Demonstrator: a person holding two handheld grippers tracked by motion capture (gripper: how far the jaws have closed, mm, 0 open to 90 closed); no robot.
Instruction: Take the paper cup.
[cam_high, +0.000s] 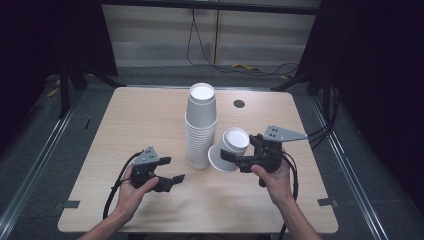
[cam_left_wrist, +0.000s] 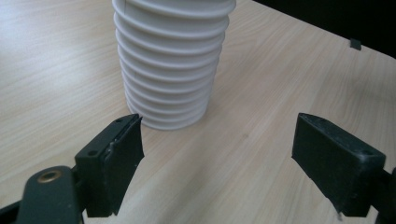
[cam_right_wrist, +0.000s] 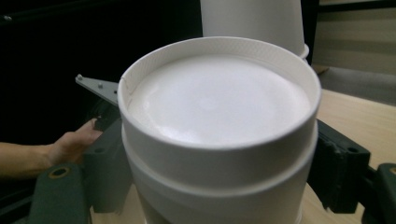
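Note:
A tall stack of white paper cups (cam_high: 201, 125) stands upside down in the middle of the wooden table (cam_high: 140, 115). My left gripper (cam_high: 174, 168) is open a short way left of the stack's base, nothing between its jaws. In the left gripper view the stack (cam_left_wrist: 173, 60) rises just beyond that open gripper (cam_left_wrist: 217, 140). My right gripper (cam_high: 235, 150) is shut on a single white cup (cam_high: 229, 149), tilted and touching the stack's right side. Seen from the right gripper view, that cup's (cam_right_wrist: 219, 121) flat bottom faces the camera with the jaws on both sides, the stack (cam_right_wrist: 252, 18) behind.
A small dark round grommet (cam_high: 239, 103) sits in the tabletop behind the stack. Grey tape marks (cam_high: 67, 205) lie near the front corners. Cables (cam_high: 240, 65) trail on the floor beyond the far edge. The person's other hand (cam_right_wrist: 70, 144) appears at the left of the right gripper view.

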